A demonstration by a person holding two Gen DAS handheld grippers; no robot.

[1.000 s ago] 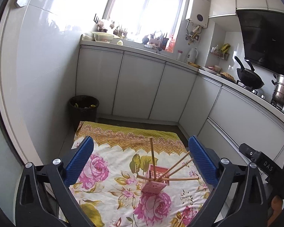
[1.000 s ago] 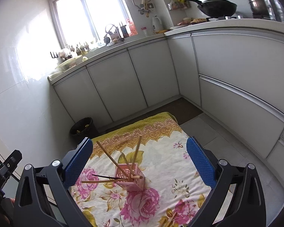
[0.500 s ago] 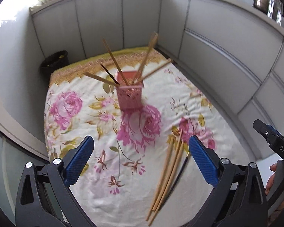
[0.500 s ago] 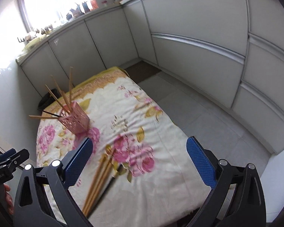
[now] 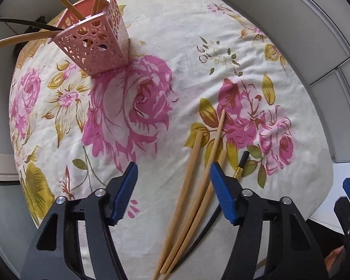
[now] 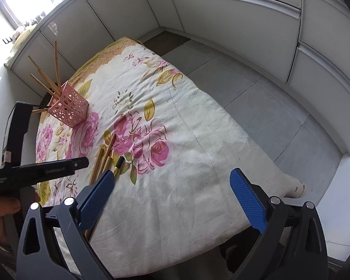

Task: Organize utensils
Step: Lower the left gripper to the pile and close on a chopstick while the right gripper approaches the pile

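The left gripper (image 5: pixel 172 184) points steeply down, and its jaws have just been closing to a middling gap; the blue pads (image 5: pixel 126 190) press on nothing. In the right wrist view its black body (image 6: pixel 38 169) reaches in from the left edge, held by a hand (image 6: pixel 0 212) at the lower left. The right gripper (image 6: pixel 177 200) tilts downward with its blue pads (image 6: pixel 247 199) spread wide apart, empty between them.
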